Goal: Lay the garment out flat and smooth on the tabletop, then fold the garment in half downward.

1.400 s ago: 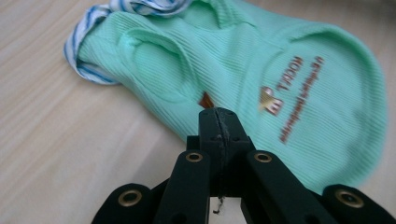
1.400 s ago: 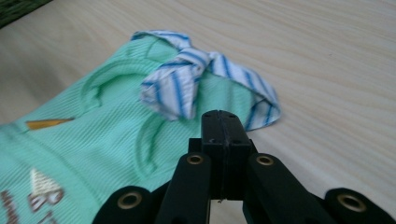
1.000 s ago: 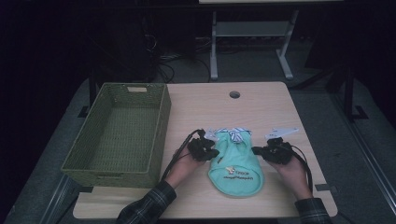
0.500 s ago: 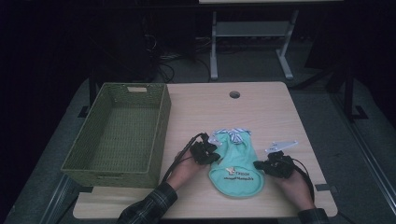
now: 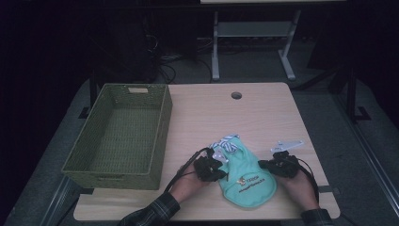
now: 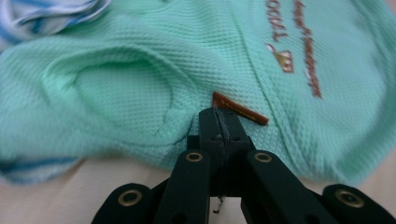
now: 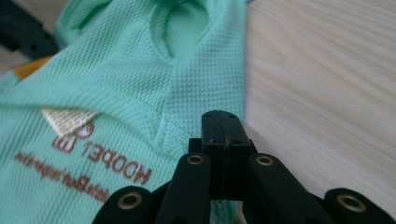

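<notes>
The left hand-held gripper (image 6: pixel 218 122) is clamped on the left edge of the shirt (image 5: pixel 247 174), and the right hand-held gripper (image 7: pixel 221 123) is clamped on its right edge. The mint shirt lies flat on the surface (image 5: pixel 263 113), near the front, between the two hands. To fold or lift it well, both pinches should stay firm and rise evenly, keeping the cloth taut. The green basket (image 5: pixel 160 122) stands empty at the left, well apart. Nothing blocks the way there.
</notes>
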Motion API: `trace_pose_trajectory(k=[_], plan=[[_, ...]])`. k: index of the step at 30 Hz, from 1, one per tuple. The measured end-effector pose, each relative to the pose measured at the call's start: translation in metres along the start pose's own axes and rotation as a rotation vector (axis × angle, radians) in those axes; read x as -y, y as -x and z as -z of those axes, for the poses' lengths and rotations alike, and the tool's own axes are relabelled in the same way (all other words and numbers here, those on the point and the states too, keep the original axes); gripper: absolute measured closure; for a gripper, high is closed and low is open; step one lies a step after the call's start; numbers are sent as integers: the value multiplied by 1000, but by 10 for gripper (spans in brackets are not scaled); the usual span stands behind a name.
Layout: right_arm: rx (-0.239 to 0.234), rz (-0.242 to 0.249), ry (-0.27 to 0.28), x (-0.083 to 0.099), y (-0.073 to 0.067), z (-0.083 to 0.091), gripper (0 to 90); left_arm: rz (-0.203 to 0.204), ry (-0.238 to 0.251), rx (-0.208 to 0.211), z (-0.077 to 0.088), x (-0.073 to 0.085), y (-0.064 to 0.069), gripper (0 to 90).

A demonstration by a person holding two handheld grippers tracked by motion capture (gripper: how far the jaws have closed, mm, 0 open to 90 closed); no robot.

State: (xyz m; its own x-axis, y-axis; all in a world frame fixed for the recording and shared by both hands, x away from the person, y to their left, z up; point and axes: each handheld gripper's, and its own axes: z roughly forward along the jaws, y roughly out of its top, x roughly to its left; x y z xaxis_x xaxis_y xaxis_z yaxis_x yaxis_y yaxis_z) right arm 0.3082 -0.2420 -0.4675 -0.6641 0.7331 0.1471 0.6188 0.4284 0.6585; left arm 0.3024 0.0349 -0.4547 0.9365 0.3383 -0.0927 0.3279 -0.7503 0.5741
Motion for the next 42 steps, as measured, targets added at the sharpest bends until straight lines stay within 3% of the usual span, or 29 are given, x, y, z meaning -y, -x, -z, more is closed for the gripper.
trace_pose_trajectory(k=[5,10,13,18,27,35,38,42], plan=[[2,6,3,0,1,0,897,2,4,18,-1,0,8,887],[3,15,2,0,1,0,897,32,36,22,7,-1,1,859],[3,17,4,0,0,0,896,30,55,11,16,-2,-4,820],[-1,18,3,1,1,0,896,63,104,-30,31,-2,-15,697],[-1,20,4,1,1,0,896,114,138,-111,43,1,-41,515],[-4,24,5,1,2,0,895,175,159,-190,39,5,-64,460],[-4,24,4,1,1,0,895,197,157,-192,34,8,-69,452],[-5,25,4,1,1,0,895,195,140,-190,27,10,-72,451]])
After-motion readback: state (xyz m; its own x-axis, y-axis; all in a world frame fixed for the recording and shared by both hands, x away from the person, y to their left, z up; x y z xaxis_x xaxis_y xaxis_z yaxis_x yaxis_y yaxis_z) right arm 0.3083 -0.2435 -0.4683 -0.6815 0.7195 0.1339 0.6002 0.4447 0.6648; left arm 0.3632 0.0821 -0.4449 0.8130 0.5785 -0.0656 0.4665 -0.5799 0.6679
